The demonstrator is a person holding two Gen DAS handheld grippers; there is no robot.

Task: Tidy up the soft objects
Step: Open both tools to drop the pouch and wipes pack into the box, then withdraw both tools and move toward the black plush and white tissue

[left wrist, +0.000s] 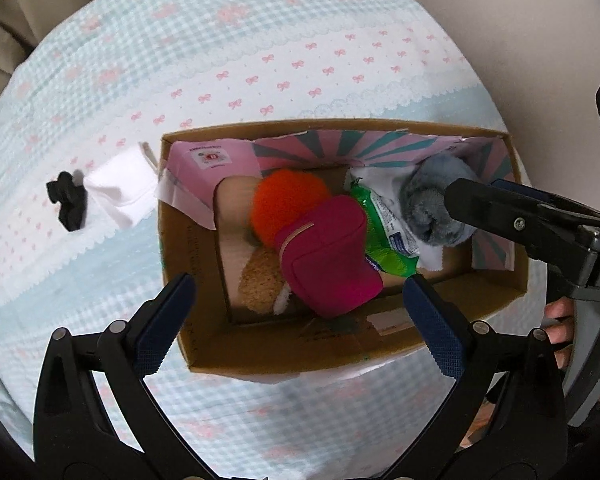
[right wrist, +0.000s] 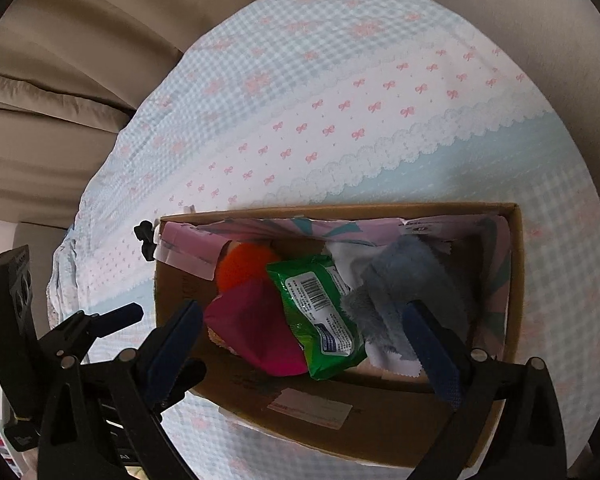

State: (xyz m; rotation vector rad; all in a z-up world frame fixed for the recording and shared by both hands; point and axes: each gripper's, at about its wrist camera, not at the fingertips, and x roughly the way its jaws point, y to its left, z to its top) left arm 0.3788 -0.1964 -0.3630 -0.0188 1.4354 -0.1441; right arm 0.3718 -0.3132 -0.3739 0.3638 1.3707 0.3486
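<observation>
Grey plush (right wrist: 404, 280) lying in cardboard box (right wrist: 380, 412), right of frame centre, beside green wipes pack (right wrist: 320, 312). Judged light, compressible; best pinched at bulk. Right hand-held gripper (right wrist: 312, 344) released. Left hand-held gripper (left wrist: 296, 320) likewise spread, empty.

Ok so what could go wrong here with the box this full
The magenta pouch lies tilted on top of the pile, so it may slide when something else goes into the box. The open right gripper sits right by the grey plush and could snag it. The black item outside could be missed.
</observation>
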